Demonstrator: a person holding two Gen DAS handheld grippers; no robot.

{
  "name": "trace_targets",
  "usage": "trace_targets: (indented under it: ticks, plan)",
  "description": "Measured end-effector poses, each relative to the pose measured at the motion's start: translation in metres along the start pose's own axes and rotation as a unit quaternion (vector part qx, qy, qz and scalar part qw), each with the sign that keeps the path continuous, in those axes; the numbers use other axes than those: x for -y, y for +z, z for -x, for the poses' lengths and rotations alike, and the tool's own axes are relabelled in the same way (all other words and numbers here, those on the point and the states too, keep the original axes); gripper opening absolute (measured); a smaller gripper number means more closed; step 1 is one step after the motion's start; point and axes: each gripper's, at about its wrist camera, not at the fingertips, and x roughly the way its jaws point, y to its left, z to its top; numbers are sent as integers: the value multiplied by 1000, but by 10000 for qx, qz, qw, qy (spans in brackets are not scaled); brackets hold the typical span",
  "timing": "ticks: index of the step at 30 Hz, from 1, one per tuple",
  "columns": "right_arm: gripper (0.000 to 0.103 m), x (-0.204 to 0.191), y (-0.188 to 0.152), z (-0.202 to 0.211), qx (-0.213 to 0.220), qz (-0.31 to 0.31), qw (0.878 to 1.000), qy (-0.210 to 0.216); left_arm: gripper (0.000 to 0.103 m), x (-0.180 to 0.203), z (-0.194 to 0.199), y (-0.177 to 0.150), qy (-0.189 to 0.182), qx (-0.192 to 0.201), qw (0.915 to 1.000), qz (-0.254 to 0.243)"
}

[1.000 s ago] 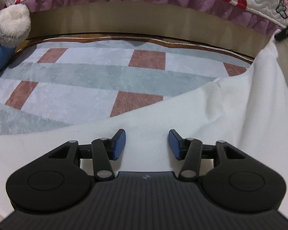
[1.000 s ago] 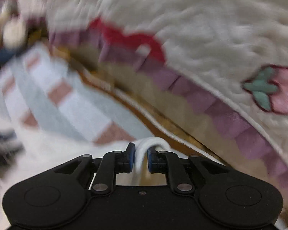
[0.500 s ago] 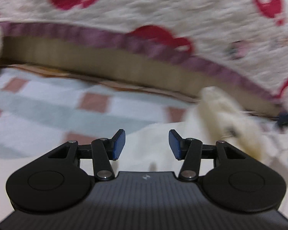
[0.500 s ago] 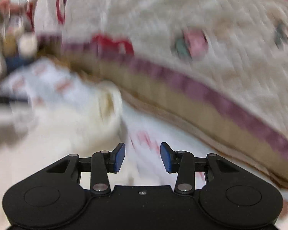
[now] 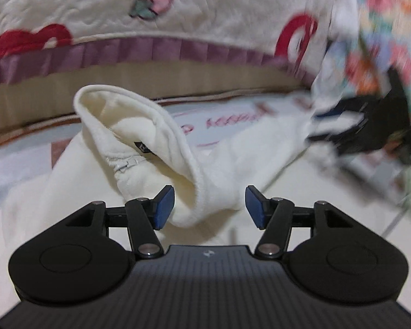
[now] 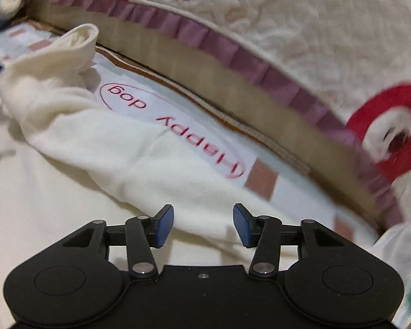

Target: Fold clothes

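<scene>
Cream fleece garment (image 5: 156, 148) lies crumpled on the checked mat (image 6: 263, 178), near its far edge by the quilted bedspread (image 6: 287, 27). Left gripper (image 5: 209, 205) fingers wide apart, straddling the collar fold, gripping nothing. Right gripper (image 6: 203, 224) spread too, empty, over the fleece.

A: The cream garment (image 5: 139, 142) is looking like soft, matt fleece, with a fuzzy nap and a stitched, rolled hem (image 5: 178, 142).

B: And the mat (image 6: 205, 137) lying under the garment is showing a smooth, flat-woven cloth with printed red lettering.

A: Beyond the garment, the quilt (image 6: 301, 22) is showing puckered, stitched cotton with a pleated purple frill (image 6: 233, 52).

B: The left claw (image 5: 209, 205) is looking like matt black plastic, with dull blue rubbery pads (image 5: 164, 205) and shiny metal pins (image 5: 148, 248). The right claw (image 6: 203, 226) is looking the same.
</scene>
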Motion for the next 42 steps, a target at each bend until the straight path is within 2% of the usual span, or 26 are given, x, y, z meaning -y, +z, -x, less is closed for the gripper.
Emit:
trace_targets:
  ticks: [2, 3, 4, 5, 6, 9, 14, 17, 21, 22, 23, 24, 25, 26, 28, 31, 33, 34, 36, 37, 38, 39, 40, 41, 42]
  plan:
    - [56, -1, 2, -4, 39, 98, 9999, 109, 53, -5, -25, 3, -38, -374, 9993, -1]
    - [56, -2, 3, -7, 51, 137, 9997, 183, 43, -10, -31, 7, -217, -442, 9988, 69]
    - [56, -4, 4, -10, 15, 164, 9996, 219, 9, -14, -36, 10, -375, -497, 9980, 119]
    - [60, -7, 4, -14, -32, 187, 9995, 246, 6, -15, -36, 17, -356, -444, 9984, -3]
    - [62, -9, 5, -17, -79, 210, 9994, 273, 6, -17, -35, 23, -327, -376, 9987, -125]
    - [63, -21, 0, -21, -20, 405, 9992, 70, 5, -21, -19, 51, 11, 207, 9987, -459]
    - [68, -16, 7, -25, 3, 191, 9997, 148, 5, -39, -17, 95, -7, 538, 9984, -167]
    - [73, -7, 16, -33, -88, -82, 9994, 328, 5, -41, -19, 108, -10, 658, 9978, -89]
    - [77, 5, 19, -51, -347, -579, 9937, 895, 5, -48, -28, 114, 20, 714, 9972, 222]
    - [69, 8, 20, -55, -413, -704, 9912, 1040, 5, -50, -31, 114, -18, 708, 9970, 302]
    - [47, 12, 20, -59, -478, -829, 9883, 1185, 5, -51, -34, 113, -73, 705, 9969, 333]
    - [31, 15, 21, -64, -543, -953, 9850, 1329, 5, -50, -37, 113, -64, 716, 9970, 284]
    - [4, 10, 27, -61, -549, -845, 9857, 1353, 5, -48, -41, 113, -13, 721, 9972, 189]
    - [4, 9, 33, -55, -445, -873, 9870, 1272, 5, -46, -45, 113, 33, 728, 9973, 98]
    - [3, 23, 40, -38, 5, -1313, 9848, 1139, 5, -49, -51, 119, 73, 763, 9970, 97]
    - [3, 46, 50, -36, 109, -1630, 9853, 505, 5, -60, -67, 133, 290, 806, 9961, 198]
    - [2, 61, 57, -36, 148, -1818, 9832, 60, 5, -68, -92, 143, 577, 711, 9956, 204]
    - [1, 68, 60, -36, 168, -1911, 9813, -163, 5, -73, -109, 146, 543, 536, 9964, 379]
    - [0, 70, 69, -47, -163, -2158, 9734, -745, 5, -82, -143, 150, 524, 134, 9960, 707]
    - [4, 69, 73, -53, -349, -2282, 9674, -1043, 6, -84, -160, 149, 504, -155, 9958, 747]
    - [11, 73, 70, -54, -530, -2850, 9517, -1013, 6, -85, -174, 149, 498, -415, 9949, 772]
    - [12, 77, 65, -54, -706, -3516, 9292, -897, 6, -82, -178, 148, 615, -420, 9950, 666]
    - [12, 81, 60, -54, -879, -4163, 9016, -775, 6, -79, -182, 147, 727, -416, 9949, 558]
    - [16, 80, 54, -50, -796, -4303, 8974, -566, 7, -74, -179, 147, 796, -329, 9953, 432]
    - [25, 76, 47, -44, -649, -4316, 8991, -334, 8, -70, -176, 147, 871, -241, 9954, 321]
